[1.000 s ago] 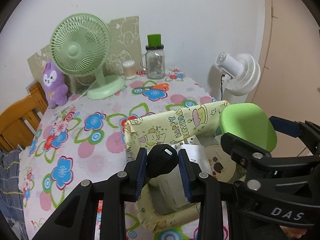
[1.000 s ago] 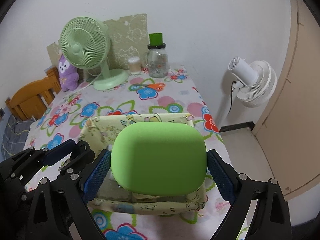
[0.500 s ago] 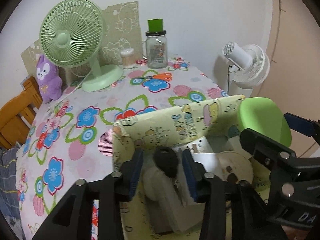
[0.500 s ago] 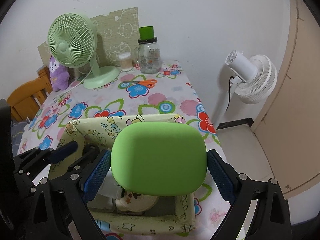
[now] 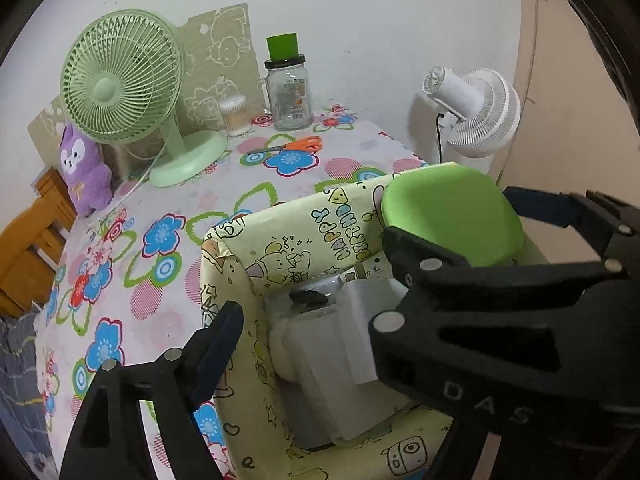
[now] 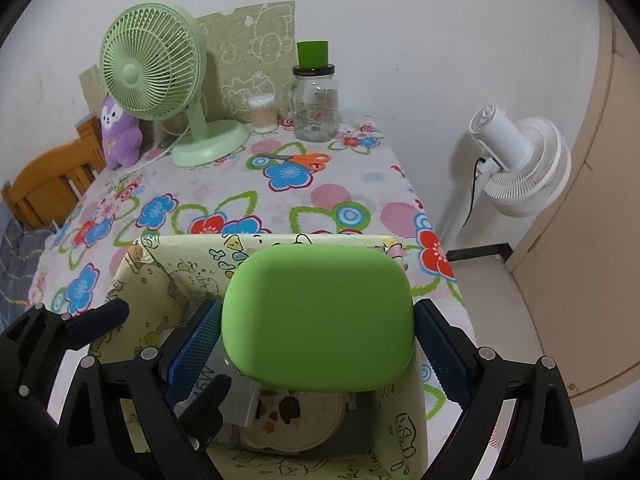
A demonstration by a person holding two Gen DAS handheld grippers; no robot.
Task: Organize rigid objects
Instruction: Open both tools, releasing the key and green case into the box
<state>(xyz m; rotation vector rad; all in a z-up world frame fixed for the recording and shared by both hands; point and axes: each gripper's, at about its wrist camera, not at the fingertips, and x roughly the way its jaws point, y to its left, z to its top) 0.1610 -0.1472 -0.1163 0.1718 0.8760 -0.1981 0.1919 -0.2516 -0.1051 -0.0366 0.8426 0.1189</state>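
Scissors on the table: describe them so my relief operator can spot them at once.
Start at the green desk fan at the back of the flowered table. Just right of its base, in front of the glass jar, lie the scissors, flat on the cloth. Orange handles set them apart.

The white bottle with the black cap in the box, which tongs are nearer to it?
Left. The left tongs straddle the white bottle, opening around it; the right tongs grip the green case beside it, above the box.
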